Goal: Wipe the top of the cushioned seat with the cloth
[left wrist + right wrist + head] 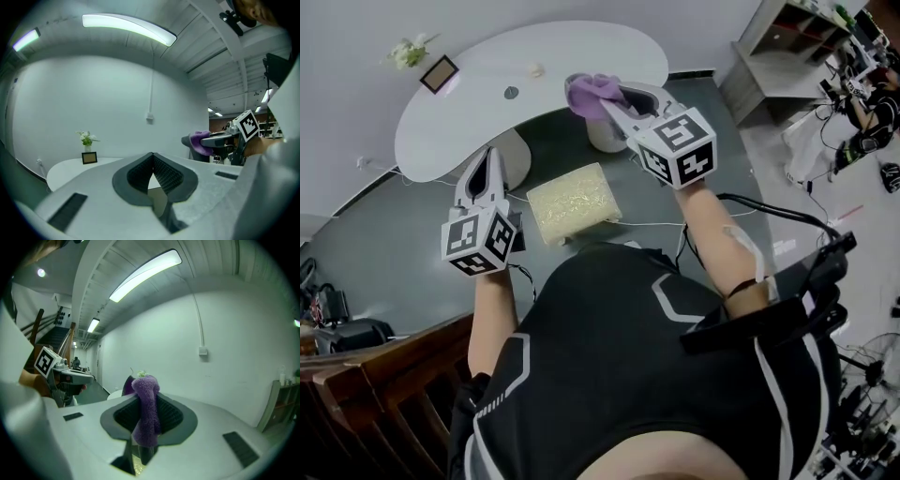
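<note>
Purple fuzzy cloth (592, 92): bunched, pinched between the jaws of the raised right gripper (147, 401). Cushioned seat (574, 202): pale yellow square top, level, uncovered, standing on the grey floor (412, 253), apart from the cloth.

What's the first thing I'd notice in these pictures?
Probably the fuzzy purple cloth, pinched in the right gripper and held up near the white curved table. Next comes the pale yellow cushioned seat lower down, between the two grippers in the head view. The left gripper is shut on nothing.
</note>
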Demonstrator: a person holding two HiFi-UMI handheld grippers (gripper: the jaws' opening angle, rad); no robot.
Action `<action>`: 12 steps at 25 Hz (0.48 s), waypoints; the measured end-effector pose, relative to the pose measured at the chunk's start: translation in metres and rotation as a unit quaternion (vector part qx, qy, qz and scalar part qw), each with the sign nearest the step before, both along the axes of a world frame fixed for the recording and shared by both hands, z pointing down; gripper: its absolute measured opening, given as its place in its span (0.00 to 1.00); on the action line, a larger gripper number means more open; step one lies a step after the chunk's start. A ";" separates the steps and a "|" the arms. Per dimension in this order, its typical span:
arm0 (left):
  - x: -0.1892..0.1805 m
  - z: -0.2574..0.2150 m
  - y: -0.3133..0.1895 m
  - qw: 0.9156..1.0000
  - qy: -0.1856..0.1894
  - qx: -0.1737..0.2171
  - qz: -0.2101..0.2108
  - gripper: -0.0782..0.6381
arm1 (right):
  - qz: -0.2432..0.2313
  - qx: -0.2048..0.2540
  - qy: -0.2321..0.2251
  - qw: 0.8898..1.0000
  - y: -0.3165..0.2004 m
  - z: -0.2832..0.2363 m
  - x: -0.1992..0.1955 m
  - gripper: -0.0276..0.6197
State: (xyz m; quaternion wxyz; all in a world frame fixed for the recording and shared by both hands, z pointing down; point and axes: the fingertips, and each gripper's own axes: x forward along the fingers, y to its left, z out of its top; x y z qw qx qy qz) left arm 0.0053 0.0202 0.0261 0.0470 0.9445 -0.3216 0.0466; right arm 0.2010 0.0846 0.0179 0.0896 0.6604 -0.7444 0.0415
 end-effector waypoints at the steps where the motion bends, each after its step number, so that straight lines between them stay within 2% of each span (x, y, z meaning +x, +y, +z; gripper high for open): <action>1: 0.001 -0.003 0.001 1.000 0.010 -0.001 0.005 0.11 | 0.001 0.000 0.005 1.000 0.000 0.000 0.001 0.19; 4: 0.002 -0.009 0.002 1.000 0.027 -0.001 0.010 0.11 | 0.001 0.003 0.004 1.000 0.001 -0.002 0.002 0.19; 12: -0.009 -0.014 0.005 0.998 0.050 -0.019 -0.018 0.11 | -0.001 0.009 0.002 1.000 0.006 -0.003 0.003 0.19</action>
